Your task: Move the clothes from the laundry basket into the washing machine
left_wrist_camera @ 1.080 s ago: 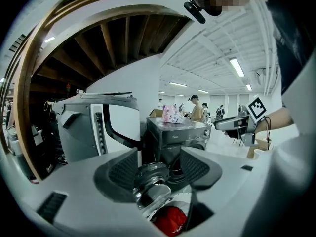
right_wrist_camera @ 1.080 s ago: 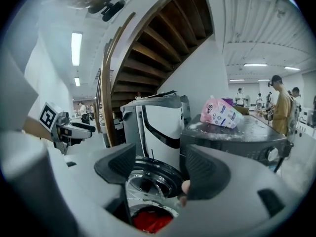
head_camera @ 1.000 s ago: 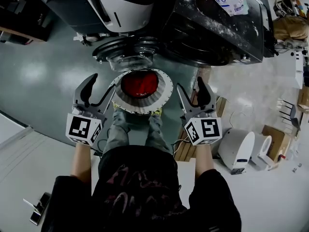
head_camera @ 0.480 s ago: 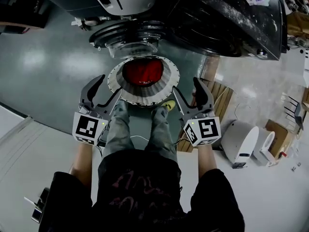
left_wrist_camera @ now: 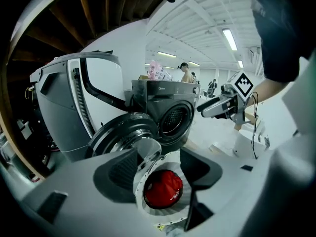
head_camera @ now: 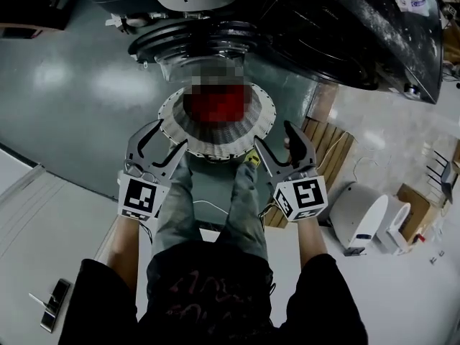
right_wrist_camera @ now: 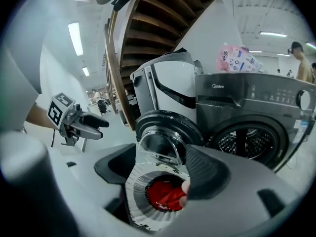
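Both claws are empty. The left gripper (head_camera: 167,136) and right gripper (head_camera: 274,134) hang with jaws standing apart, one at either flank of the laundry basket (head_camera: 215,148), and neither touches its rim.

The head view gives the layout from above but does not show the basket's contents clearly. Each gripper view does: a red garment (left_wrist_camera: 162,189) lies bunched in the bottom of the white slatted basket. Only the right gripper view shows the front of the dark washing machine (right_wrist_camera: 256,110) in full, with its drum opening uncovered and a panel of controls above. The round glass door (right_wrist_camera: 165,132) is swung open, directly above the far edge of the basket.

The floor (head_camera: 72,121) is grey and glossy, in a bright hall with strip lighting. The underside of a wooden stair (right_wrist_camera: 158,19) runs overhead.

A white-and-grey appliance (left_wrist_camera: 74,107) stands beside the machine on the door's side. A pink-and-white packet (right_wrist_camera: 237,60) sits on the machine's top. A wooden pallet (head_camera: 323,139) lies just beyond the right gripper. The person's legs (head_camera: 215,200) stand between the two grippers, close behind the basket. Other people (left_wrist_camera: 186,73) stand well off in the background.
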`<act>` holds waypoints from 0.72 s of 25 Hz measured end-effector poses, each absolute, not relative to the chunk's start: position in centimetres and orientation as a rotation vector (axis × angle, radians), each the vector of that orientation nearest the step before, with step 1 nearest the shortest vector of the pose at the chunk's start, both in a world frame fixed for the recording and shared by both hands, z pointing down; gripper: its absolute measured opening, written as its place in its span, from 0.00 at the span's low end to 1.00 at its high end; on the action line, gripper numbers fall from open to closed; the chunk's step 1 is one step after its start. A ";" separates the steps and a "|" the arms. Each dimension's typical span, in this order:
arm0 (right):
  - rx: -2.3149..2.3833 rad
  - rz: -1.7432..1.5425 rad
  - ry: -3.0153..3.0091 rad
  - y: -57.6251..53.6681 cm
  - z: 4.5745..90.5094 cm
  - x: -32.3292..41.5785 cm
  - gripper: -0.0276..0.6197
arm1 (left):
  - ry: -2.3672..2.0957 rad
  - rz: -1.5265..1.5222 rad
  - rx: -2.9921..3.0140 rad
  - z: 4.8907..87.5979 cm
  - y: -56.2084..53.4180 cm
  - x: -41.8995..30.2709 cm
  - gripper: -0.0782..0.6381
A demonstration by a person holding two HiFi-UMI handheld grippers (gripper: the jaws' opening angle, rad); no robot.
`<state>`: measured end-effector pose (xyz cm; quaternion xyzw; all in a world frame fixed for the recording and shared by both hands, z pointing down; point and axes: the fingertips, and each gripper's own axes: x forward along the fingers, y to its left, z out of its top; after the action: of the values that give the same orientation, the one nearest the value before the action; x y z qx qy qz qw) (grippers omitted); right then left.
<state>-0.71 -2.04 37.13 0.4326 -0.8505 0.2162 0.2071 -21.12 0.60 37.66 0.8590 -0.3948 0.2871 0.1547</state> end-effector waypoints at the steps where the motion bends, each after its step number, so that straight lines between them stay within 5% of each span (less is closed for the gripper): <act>1: 1.184 0.598 -2.367 -2.0 38.2 -0.8 0.54 | -1.126 0.827 2.453 38.7 0.7 -21.0 0.49; 18: 0.941 0.561 -2.329 0.0 54.7 -1.7 0.54 | -0.895 1.094 2.513 56.6 3.5 -19.2 0.49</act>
<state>-1.67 -0.04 54.68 0.3510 -0.8686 0.2094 0.2801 -19.16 3.54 56.63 0.8643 -0.3078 0.3764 0.1286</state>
